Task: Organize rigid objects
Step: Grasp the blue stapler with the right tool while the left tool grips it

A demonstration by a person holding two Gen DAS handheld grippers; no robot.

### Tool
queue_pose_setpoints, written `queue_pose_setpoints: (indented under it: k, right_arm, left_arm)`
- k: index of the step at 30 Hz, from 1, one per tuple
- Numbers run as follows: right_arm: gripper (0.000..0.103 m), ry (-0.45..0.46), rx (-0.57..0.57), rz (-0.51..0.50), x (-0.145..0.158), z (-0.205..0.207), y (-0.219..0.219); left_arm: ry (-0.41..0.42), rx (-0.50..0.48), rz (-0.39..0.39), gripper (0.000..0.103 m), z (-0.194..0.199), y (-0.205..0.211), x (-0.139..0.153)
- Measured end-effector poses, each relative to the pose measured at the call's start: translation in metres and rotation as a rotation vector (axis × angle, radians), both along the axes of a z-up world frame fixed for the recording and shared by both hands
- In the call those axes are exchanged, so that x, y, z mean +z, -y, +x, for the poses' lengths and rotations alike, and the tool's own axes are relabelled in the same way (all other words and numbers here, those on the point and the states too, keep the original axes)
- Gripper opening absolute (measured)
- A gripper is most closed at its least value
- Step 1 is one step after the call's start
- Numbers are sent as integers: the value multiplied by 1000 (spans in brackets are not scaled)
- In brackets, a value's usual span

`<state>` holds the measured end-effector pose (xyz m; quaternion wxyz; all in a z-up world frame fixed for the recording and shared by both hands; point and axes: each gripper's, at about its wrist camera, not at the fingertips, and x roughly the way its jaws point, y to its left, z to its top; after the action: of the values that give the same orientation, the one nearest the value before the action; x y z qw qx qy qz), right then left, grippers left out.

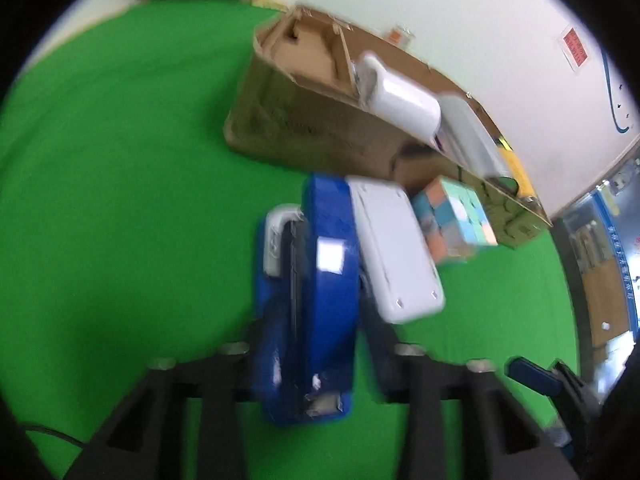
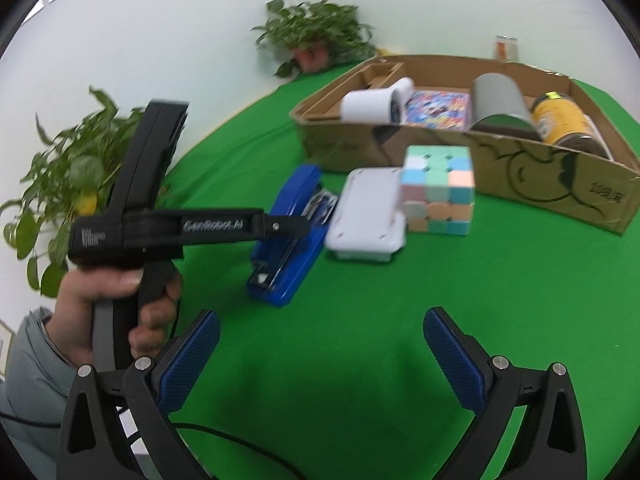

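A blue stapler (image 1: 320,300) lies on the green cloth between my left gripper's (image 1: 316,344) fingers, which close on its sides; it also shows in the right wrist view (image 2: 292,236). A white flat device (image 1: 396,248) (image 2: 368,216) lies right beside it, and a pastel puzzle cube (image 1: 456,216) (image 2: 438,190) stands past that. The cardboard box (image 1: 320,120) (image 2: 520,168) holds a white roll (image 2: 376,106), a grey cylinder (image 2: 500,100), a yellow jar (image 2: 560,120) and a colourful pack (image 2: 438,108). My right gripper (image 2: 322,360) is open and empty over bare cloth.
The left gripper's black body and the hand holding it (image 2: 120,300) fill the left of the right wrist view. Potted plants (image 2: 316,36) (image 2: 64,184) stand along the white wall. A cable (image 2: 240,444) trails over the cloth near me.
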<state>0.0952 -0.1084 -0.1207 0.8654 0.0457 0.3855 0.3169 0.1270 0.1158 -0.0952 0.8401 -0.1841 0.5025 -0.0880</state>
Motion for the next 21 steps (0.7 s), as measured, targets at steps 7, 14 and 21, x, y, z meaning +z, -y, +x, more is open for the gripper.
queue_pose_setpoints:
  k: [7,14,21]
  right_arm:
    - [102,-28,27,-4,-10,-4,-10]
    - [102,18,-29,-70,-18,-3,-18]
    - [101,61,30,-82,-27,-2,-57]
  left_arm:
    - [-34,-6,23,30,-19,19,1]
    - [6,-14,-78,58,-40,6,6]
    - [132,84,-55,86,-64,-12,12]
